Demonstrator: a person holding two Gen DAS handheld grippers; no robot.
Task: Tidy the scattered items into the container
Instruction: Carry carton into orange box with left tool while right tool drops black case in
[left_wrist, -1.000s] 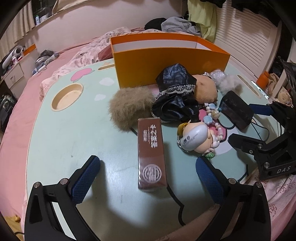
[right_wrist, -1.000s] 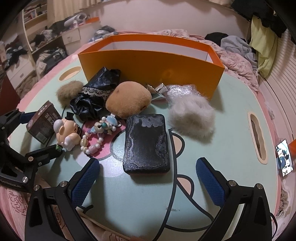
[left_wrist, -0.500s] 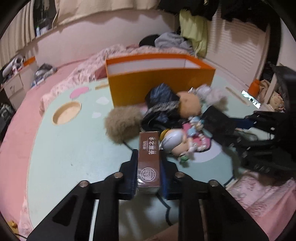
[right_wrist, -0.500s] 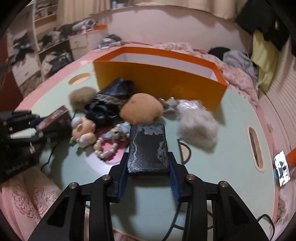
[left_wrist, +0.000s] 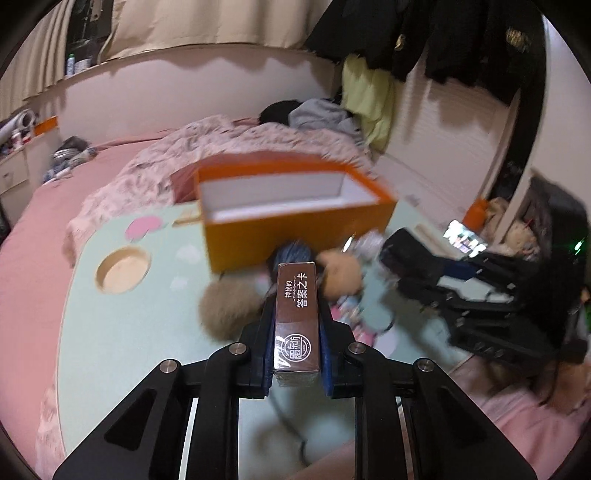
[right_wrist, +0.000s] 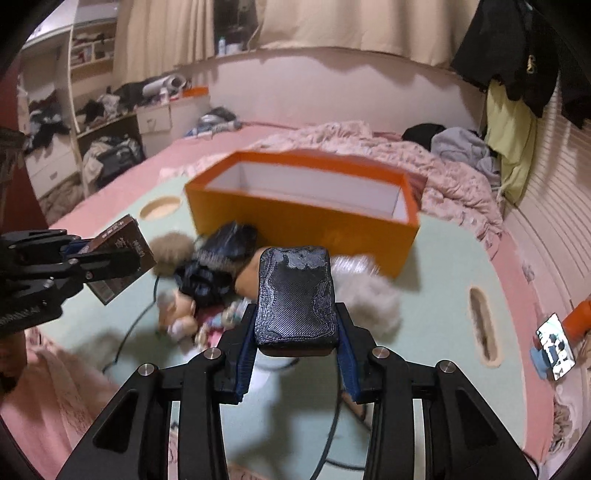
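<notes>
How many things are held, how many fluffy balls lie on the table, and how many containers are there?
Held: 2 (brown box, black case)
Fluffy balls: 3 (brown pompom, tan ball, white pompom)
Orange container: 1
Total: 6

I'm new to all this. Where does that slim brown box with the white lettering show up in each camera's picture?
Left wrist view: the slim brown box stands at bottom centre, clamped between the left gripper pads.
Right wrist view: the same box sits at the left edge, held by that gripper.
Shared landmark: the open orange cardboard box on the table behind.
</notes>
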